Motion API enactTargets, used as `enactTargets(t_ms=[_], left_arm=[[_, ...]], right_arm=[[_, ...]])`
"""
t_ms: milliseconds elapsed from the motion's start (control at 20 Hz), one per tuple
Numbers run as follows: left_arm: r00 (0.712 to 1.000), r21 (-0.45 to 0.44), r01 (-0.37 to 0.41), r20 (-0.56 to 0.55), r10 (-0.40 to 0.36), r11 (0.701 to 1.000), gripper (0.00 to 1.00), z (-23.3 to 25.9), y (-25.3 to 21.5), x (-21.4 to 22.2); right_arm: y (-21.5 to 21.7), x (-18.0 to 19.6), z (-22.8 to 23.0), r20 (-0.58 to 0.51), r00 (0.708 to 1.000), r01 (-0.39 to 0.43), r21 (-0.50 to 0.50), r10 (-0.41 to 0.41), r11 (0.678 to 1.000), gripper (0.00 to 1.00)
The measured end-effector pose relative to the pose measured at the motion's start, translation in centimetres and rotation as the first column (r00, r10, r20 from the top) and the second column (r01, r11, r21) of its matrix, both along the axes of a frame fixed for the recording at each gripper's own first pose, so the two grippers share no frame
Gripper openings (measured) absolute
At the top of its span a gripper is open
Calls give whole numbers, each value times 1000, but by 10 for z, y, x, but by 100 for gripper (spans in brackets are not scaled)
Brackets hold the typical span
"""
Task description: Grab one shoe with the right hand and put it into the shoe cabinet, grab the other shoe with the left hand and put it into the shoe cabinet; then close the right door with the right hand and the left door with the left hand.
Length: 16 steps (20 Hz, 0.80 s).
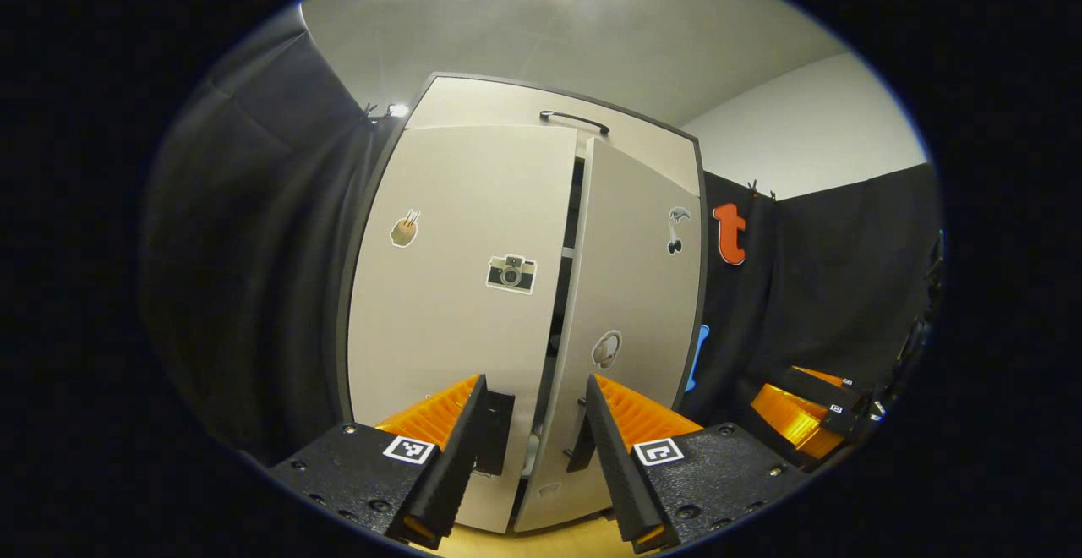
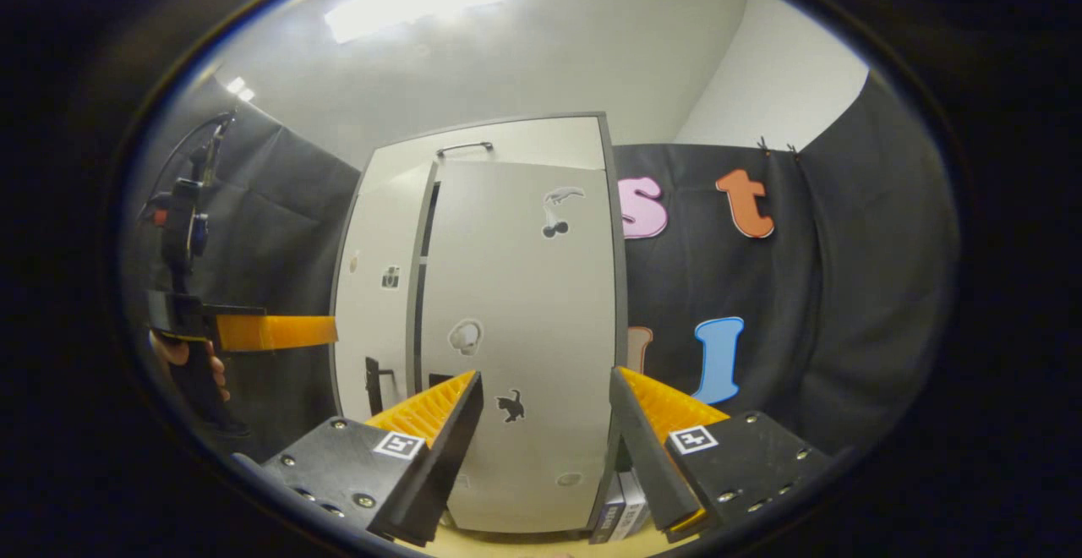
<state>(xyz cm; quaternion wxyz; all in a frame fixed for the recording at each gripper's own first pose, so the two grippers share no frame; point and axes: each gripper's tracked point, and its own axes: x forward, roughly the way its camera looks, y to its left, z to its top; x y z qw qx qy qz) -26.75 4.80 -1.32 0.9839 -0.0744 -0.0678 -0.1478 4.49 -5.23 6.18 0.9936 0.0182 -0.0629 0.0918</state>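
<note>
Left gripper [image 1: 531, 448] and right gripper [image 2: 545, 448] both gape wide, holding nothing, in front of the shoe cabinet [image 1: 473, 106]. Left door [image 1: 461, 304] and right door [image 2: 524, 321] are nearly closed with a dark gap between; shoes presumably inside, can't confirm. Risk: a spread finger catches a door edge or slips into the gap, leaving a door ajar.

Each gripper, left gripper [image 1: 532, 456] and right gripper [image 2: 541, 456], has a textured black body with round screws; beside the screws sits a square black-and-white marker [image 1: 409, 449], with ribbed panels behind it
</note>
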Motion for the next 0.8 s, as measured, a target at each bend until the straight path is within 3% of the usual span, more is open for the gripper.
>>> enactTargets(t_ms=[800], left_arm=[[999, 26, -26, -22, 26, 999, 71, -4, -15, 12]], right_arm=[[-26, 21, -4, -6, 1000, -1, 4, 1, 1000, 89]])
